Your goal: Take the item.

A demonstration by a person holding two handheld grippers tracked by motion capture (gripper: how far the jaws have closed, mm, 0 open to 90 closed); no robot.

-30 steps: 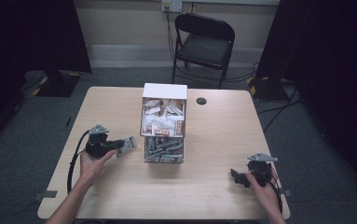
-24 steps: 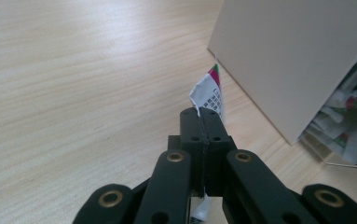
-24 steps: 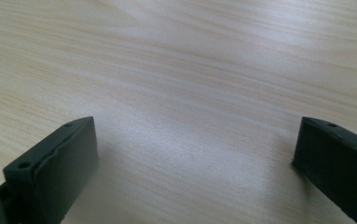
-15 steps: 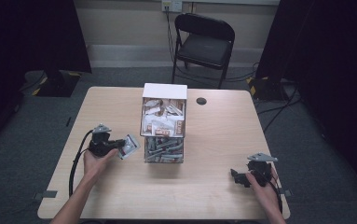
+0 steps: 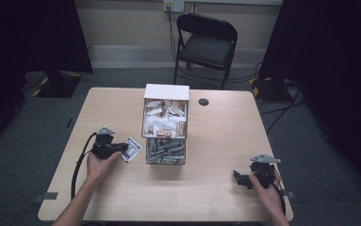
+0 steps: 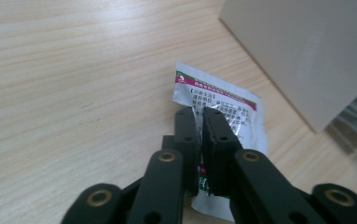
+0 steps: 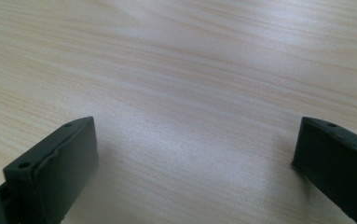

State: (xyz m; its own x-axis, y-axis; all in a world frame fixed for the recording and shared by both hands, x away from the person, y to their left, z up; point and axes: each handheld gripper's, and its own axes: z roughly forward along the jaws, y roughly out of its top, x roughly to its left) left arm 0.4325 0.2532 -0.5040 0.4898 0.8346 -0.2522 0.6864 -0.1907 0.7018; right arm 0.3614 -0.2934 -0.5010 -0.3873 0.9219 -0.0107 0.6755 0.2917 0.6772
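Note:
A white sachet with a red-and-green strip and printed text lies on the wooden table, just left of the box. My left gripper reaches over its near edge. Its jaws have just been opening: a narrow gap shows between them in the left gripper view, with the sachet's edge in that gap and the pads no longer pressing on it. My right gripper rests at the table's front right, open wide over bare wood, with nothing between its jaws.
The box has a white upper part with several sachets and a clear lower part with grey items. A small black disc lies on the table behind it. A black folding chair stands beyond the far edge.
My left hand has edged slightly right toward the box with the sachet at its jaws. The right hand has stayed where it was.

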